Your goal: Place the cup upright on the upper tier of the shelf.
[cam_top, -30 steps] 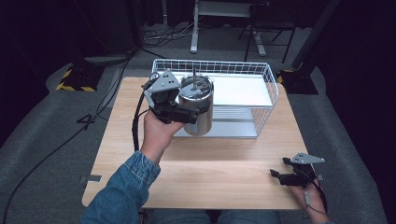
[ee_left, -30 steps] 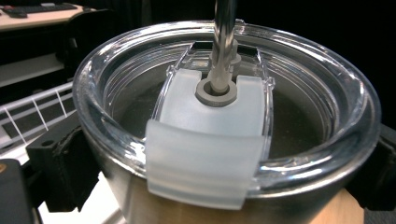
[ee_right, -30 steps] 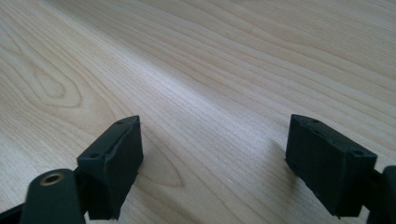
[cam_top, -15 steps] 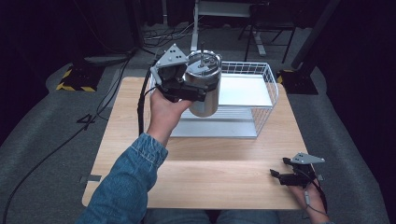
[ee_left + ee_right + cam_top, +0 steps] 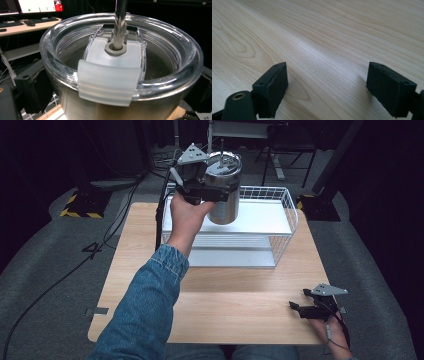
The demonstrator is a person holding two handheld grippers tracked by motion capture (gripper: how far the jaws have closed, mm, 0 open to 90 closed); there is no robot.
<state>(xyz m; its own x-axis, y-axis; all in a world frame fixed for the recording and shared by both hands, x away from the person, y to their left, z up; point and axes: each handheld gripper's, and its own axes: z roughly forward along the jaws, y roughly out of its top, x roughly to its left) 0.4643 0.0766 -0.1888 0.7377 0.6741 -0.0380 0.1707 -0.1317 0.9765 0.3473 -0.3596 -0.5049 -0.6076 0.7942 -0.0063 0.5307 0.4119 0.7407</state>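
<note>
Raised higher above the wire basket (image 5: 280,227), the steel tumbler (image 5: 223,190) is being gripped by the left gripper (image 5: 212,195) (right gripper (image 5: 300,310) fingers being held apart on the surface (image 5: 235,295)).

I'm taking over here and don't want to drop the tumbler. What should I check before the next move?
1. Grip: the left gripper is shut on the tumbler, with a jaw on each side in the left gripper view: ok.
2. Lid seated on the rim, straw through it: ok.
3. Tumbler upright: slightly tilted: not ok.
4. Clear of the basket: it is held above the rim: ok.
5. Liquid inside: cannot tell.
6. Right gripper open, low at the table's near right corner, out of the way: ok.
</note>
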